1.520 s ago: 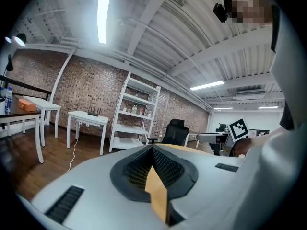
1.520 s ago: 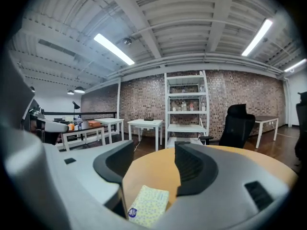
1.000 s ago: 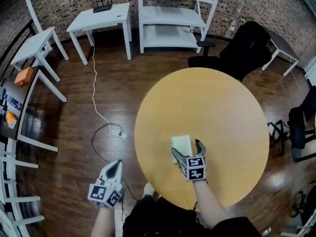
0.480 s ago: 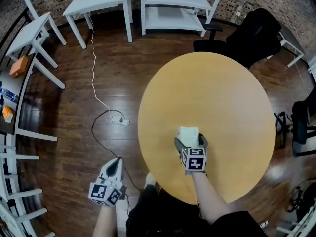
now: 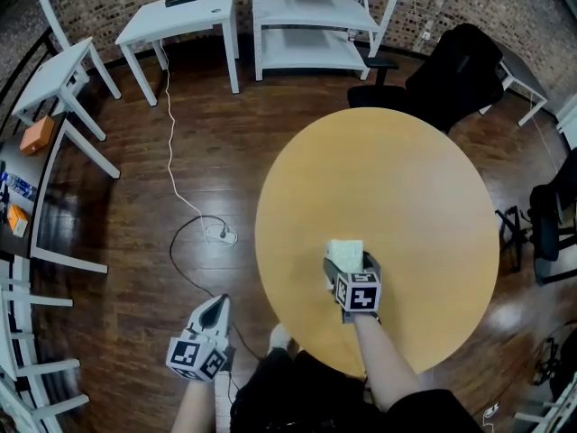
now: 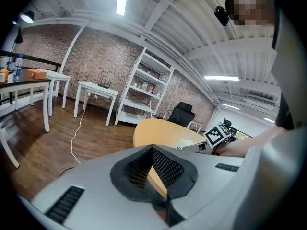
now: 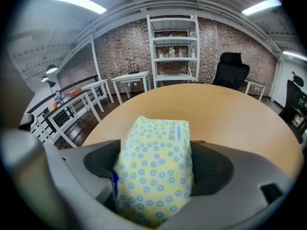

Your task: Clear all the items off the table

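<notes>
A yellow tissue pack with blue rings (image 7: 156,169) lies on the round wooden table (image 5: 406,179), near its front edge. My right gripper (image 5: 347,262) reaches over it from the near side. Its jaws are closing, the pack (image 5: 344,252) sits between them, and both pads touch its sides. My left gripper (image 5: 216,303) hangs off the table's left, low over the floor, jaws together and holding nothing. The left gripper view looks across at the table (image 6: 158,131) and the right gripper's marker cube (image 6: 218,134).
White side tables (image 5: 180,21) and a white shelf unit (image 5: 311,25) line the brick wall at the back. Black office chairs stand behind the table (image 5: 451,75) and at its right (image 5: 554,224). A white cable (image 5: 180,197) trails across the wooden floor at left.
My right gripper has slid forward so the tissue pack now lies deep between its jaws, which have narrowed onto it. The left gripper has barely moved.
</notes>
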Demonstrator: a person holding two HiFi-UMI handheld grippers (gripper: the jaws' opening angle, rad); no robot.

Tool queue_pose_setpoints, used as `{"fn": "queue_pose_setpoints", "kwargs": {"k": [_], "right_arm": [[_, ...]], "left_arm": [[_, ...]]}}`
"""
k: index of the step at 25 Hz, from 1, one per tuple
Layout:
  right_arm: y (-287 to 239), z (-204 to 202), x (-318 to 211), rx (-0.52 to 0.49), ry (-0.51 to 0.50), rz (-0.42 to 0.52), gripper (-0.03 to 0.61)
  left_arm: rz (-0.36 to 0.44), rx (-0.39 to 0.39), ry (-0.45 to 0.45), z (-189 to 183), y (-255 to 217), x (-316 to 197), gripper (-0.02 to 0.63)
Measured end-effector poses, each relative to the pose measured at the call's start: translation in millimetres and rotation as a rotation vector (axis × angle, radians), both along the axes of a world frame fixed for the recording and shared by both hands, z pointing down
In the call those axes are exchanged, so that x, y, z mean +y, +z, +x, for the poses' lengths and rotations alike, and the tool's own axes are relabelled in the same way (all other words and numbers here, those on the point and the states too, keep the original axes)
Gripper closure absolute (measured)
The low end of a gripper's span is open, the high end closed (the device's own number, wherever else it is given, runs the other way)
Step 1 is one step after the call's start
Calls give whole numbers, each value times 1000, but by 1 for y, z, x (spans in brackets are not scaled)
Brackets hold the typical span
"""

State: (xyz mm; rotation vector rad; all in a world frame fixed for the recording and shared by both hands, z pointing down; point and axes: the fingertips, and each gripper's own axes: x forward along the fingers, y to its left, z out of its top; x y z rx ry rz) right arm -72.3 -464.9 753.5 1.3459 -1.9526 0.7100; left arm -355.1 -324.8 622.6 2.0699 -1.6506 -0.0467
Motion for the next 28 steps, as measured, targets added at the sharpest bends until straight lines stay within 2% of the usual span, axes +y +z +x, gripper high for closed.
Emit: {"fn": "queue_pose_setpoints", "kwargs": {"k": [2, 7, 15, 21, 28], "right_arm": [[-5, 1, 6, -12, 10, 7, 123], [-48, 14, 7, -30, 61, 142, 124], [-131, 93, 26, -35, 258, 343, 124], [-178, 197, 93, 6, 468, 451, 124], [-221, 335, 241, 86, 750, 561, 124]], "left_arm": [[13, -2, 14, -1, -5, -2, 623], [70, 11, 87, 7, -19, -28, 623], [185, 18, 356, 89, -55, -70, 623], [278, 55, 585, 197, -95, -76, 623], [361, 121, 904, 367, -127, -6, 623]]}}
